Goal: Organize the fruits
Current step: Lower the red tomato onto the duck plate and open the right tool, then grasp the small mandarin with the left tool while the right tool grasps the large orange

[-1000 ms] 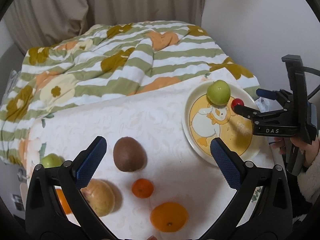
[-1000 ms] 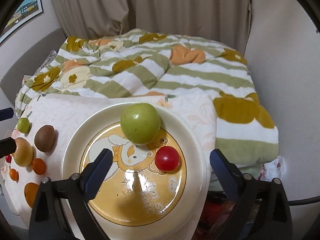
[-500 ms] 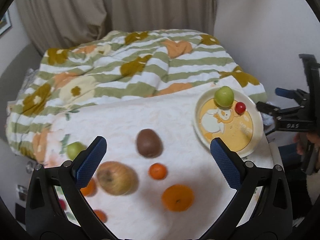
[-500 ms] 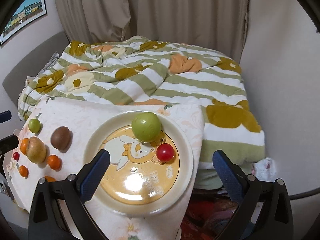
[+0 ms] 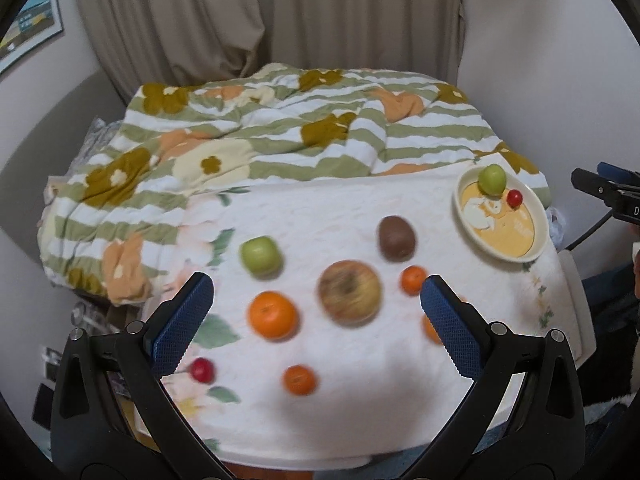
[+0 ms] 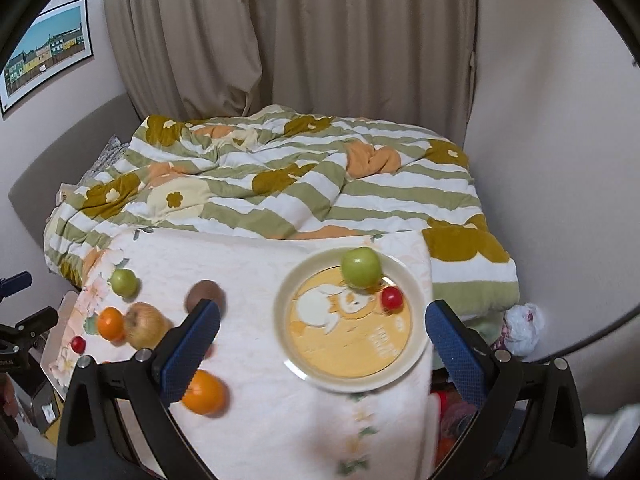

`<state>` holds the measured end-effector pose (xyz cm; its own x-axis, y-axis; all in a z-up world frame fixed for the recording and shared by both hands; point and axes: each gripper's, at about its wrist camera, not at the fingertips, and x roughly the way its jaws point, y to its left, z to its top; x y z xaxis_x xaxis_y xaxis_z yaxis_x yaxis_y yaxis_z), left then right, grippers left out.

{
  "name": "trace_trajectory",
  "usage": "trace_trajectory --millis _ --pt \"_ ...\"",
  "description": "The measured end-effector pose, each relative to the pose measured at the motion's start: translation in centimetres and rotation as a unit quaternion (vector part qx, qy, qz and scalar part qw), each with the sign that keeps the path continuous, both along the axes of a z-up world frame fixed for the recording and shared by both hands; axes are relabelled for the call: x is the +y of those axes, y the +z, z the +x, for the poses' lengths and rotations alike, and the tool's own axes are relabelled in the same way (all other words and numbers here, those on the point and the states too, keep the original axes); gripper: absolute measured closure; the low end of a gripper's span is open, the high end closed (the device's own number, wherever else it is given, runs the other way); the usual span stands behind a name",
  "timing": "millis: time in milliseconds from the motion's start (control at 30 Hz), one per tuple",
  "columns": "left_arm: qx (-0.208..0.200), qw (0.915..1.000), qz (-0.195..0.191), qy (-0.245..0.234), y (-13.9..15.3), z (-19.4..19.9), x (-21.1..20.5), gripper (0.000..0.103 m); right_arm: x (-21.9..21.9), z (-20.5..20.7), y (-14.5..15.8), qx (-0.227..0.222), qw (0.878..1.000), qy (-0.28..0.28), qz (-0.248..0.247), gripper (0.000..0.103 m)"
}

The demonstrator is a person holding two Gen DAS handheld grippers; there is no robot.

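A cream plate with a yellow duck print point(image 5: 538, 236) point(image 6: 414, 292) sits at the table's right end and holds a green apple point(image 5: 492, 179) point(image 6: 361, 267) and a red cherry tomato point(image 5: 514, 198) point(image 6: 391, 298). Loose on the white cloth lie a brown kiwi point(image 5: 396, 238), a large yellow-red apple point(image 5: 349, 293), a green apple point(image 5: 259, 254), several oranges point(image 5: 273, 314) and a red cherry tomato point(image 5: 202, 370). My left gripper point(image 5: 316, 324) is open and empty, high above the loose fruit. My right gripper point(image 6: 322, 350) is open and empty, high above the plate.
The small table point(image 5: 576, 312) with its floral white cloth stands against a bed with a green-striped flowered duvet point(image 5: 280, 140). Curtains and a wall are behind. A white plastic bag point(image 6: 522, 326) lies on the floor to the right.
Both grippers have pulled back and up from the table, so more fruit shows. The left view has swung left toward the loose fruit. Nothing was picked up.
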<state>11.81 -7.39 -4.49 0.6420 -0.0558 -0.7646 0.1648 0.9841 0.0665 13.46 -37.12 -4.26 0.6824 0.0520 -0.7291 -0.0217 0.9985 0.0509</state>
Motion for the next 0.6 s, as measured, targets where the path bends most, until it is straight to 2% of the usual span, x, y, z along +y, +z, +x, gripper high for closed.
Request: trace_trajectory --millis 100,300,600 --pt "-0.002 1.0 -0.001 -0.003 0.1 -0.9 2.6 0.0 2.7 -1.4 0.3 -0.013 1.0 -0.021 0.005 0.001" --pt "0.003 0.9999 -0.003 -0.011 -0.4 -1.9 7.2 0.0 7.1 -2.9 -0.5 0.0 0.999 -0.035 0.013 0.001" --pt "0.058 0.9971 -0.031 -0.037 -4.5 -2.2 11.4 0.0 11.6 -5.1 -3.2 0.03 0.997 -0.068 0.008 0.001"
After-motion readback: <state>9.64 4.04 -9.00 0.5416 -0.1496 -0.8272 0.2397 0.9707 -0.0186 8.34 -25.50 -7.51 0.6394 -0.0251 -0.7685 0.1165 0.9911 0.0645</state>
